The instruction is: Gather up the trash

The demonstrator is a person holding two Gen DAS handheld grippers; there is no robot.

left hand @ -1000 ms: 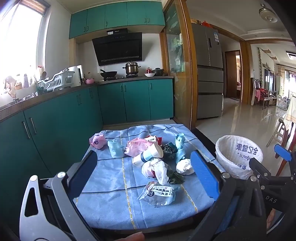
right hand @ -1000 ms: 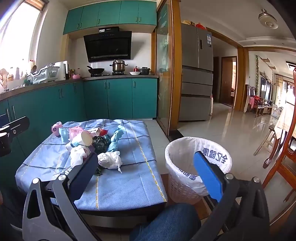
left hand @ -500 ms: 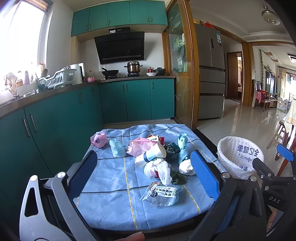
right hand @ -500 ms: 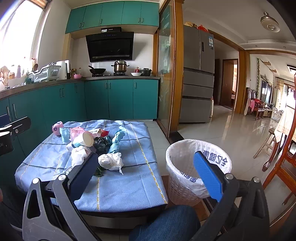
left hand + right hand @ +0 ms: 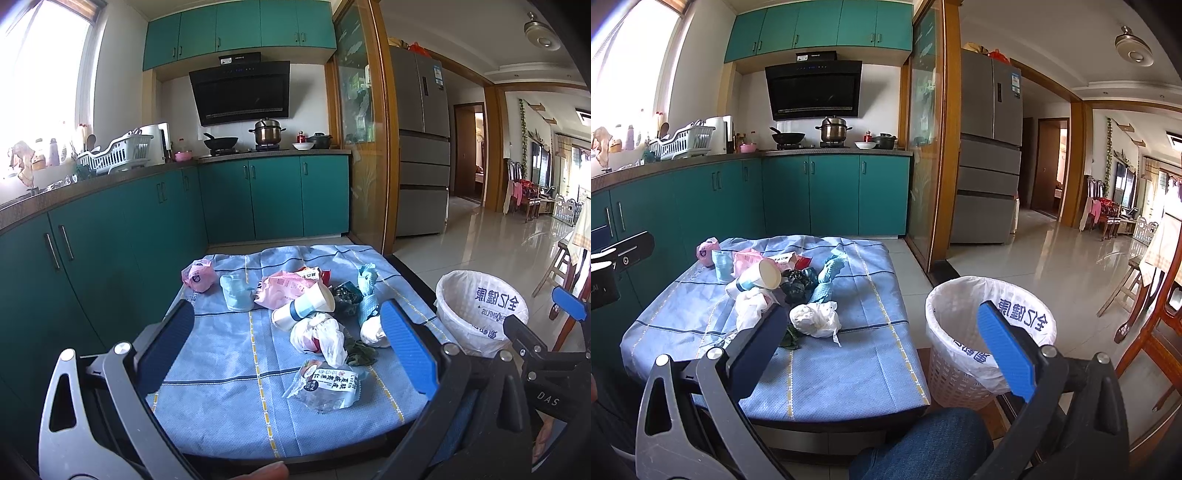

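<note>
Table [image 5: 229, 373]: fills the lower centre of the left wrist view; its blue cloth carries all the trash, none collected yet.
Bin [image 5: 964, 332]: white-lined basket at lower right, just beside the table, probably so that each drop is short.
Trash pile [image 5: 314, 306]: centre of the cloth; cup, bags and wrappers touching one another.
Snack packet [image 5: 327, 387]: alone, nearest the front edge, probably the easiest first pick.
Left hand-held gripper [image 5: 288, 350]: fingers wide apart, holding nothing, above the cloth.
Right hand-held gripper [image 5: 882, 354]: fingers also wide apart, empty, touching nothing.
</note>
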